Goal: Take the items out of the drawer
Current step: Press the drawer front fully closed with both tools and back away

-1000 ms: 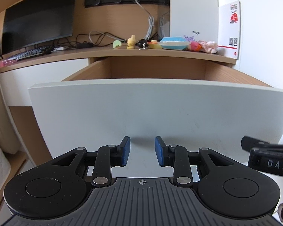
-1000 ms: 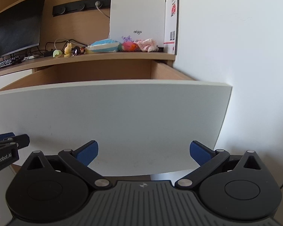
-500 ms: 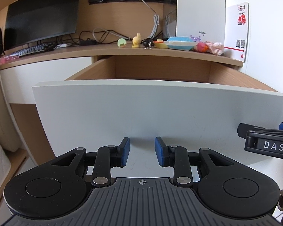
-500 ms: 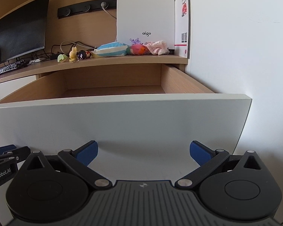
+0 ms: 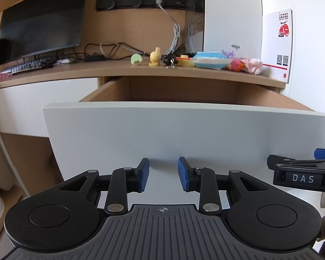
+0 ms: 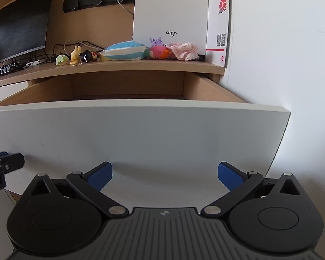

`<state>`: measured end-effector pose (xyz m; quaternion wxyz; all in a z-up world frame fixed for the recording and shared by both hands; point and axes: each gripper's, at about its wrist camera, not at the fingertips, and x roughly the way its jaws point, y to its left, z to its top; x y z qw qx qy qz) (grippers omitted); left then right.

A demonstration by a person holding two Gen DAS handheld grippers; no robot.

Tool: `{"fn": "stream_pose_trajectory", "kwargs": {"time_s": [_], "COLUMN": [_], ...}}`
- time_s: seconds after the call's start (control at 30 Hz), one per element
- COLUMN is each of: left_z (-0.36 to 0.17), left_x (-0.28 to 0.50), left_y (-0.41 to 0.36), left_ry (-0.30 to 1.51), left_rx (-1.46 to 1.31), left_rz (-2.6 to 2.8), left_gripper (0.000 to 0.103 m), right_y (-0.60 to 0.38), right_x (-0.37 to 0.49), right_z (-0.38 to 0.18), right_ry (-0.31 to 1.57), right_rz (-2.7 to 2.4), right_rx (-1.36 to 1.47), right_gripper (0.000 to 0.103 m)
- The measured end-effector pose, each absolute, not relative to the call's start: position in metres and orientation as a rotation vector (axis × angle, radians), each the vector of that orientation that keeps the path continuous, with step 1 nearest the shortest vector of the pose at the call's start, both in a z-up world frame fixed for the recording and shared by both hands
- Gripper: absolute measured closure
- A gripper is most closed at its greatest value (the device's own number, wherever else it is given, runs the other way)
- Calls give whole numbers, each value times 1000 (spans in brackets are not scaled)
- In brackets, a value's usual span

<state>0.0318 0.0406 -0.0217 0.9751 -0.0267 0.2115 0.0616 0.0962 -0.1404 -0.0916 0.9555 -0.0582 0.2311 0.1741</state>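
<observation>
The drawer is pulled out; its white front panel (image 5: 184, 134) (image 6: 140, 134) fills the middle of both views and hides the drawer's floor. Only bare wooden inner walls (image 6: 127, 84) show, with no item visible inside. My left gripper (image 5: 163, 177) is low in front of the panel, open by a narrow gap with nothing in it. My right gripper (image 6: 164, 176) is beside it to the right, wide open and empty. On the desk top above lie a green toy (image 5: 136, 59), a yellow rabbit figure (image 5: 155, 56), a black figure (image 5: 169, 59), a blue-and-white pack (image 5: 212, 62), a pink-orange ball (image 5: 235, 65) and a pink cloth (image 5: 252, 65).
A white box marked aigo (image 5: 231, 21) and a red-and-white card (image 5: 277, 43) stand at the back right of the desk. A dark monitor (image 5: 41, 32), a keyboard (image 5: 26, 66) and cables sit to the left. A white wall (image 6: 281, 65) closes the right side.
Both grippers have risen a little, so the drawer's front panel sits lower in view and more of its wooden inside shows. Neither gripper's opening has changed.
</observation>
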Motion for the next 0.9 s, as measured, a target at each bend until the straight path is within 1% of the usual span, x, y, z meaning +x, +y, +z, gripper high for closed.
{"fn": "stream_pose_trajectory", "kwargs": {"time_s": [0.23, 0.43, 0.57, 0.67, 0.77, 0.9], "left_z": [-21, -20, -16, -14, -14, -19], "left_x": [66, 100, 116, 125, 135, 149], "left_y": [53, 61, 61, 61, 59, 55], "left_ry": [423, 433, 426, 406, 394, 370], "left_rx": [-68, -92, -84, -78, -64, -28], "left_rz": [91, 85, 105, 130, 148, 174], "left_gripper": [70, 70, 70, 71, 70, 70], "right_y": [-122, -114, -108, -101, -95, -83], "right_x": [124, 152, 173, 183, 190, 205], "right_z": [-95, -83, -80, -80, -86, -93], "right_ry": [483, 467, 483, 457, 429, 436], "right_rz": [291, 227, 248, 265, 301, 347], "right_rx": [-97, -63, -65, -84, -78, -78], "right_gripper": [0, 0, 0, 0, 0, 0]}}
